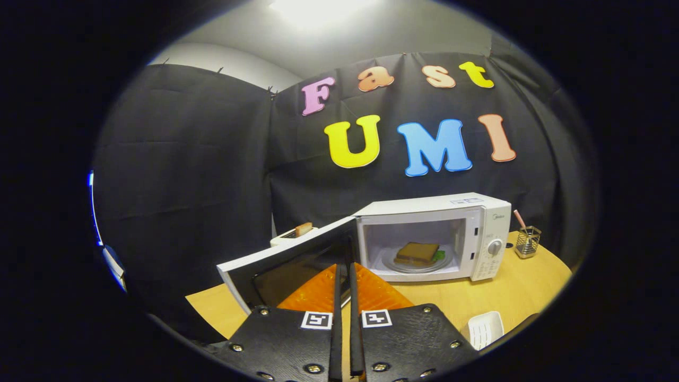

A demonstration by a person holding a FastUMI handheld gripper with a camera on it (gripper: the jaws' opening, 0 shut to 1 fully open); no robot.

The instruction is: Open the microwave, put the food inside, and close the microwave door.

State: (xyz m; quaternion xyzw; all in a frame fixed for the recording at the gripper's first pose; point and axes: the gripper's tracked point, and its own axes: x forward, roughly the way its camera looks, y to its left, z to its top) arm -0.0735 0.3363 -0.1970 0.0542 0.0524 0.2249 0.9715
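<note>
The tool [345, 281] points forward, its fingers pressed together on nothing, tips just beside the free edge of the white microwave's glass-panelled door [289, 265], which stands open. That hinged door should swing lightly; push its outer edge. Beyond, inside the white microwave [440, 233] on the wooden table [498, 297], sits a brown sandwich [418, 252] on a plate.

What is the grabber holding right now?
Nothing. The gripper has its fingers closed together with only a thin gap and nothing between them, tips by the open microwave door's edge. The sandwich sits inside the microwave.
</note>
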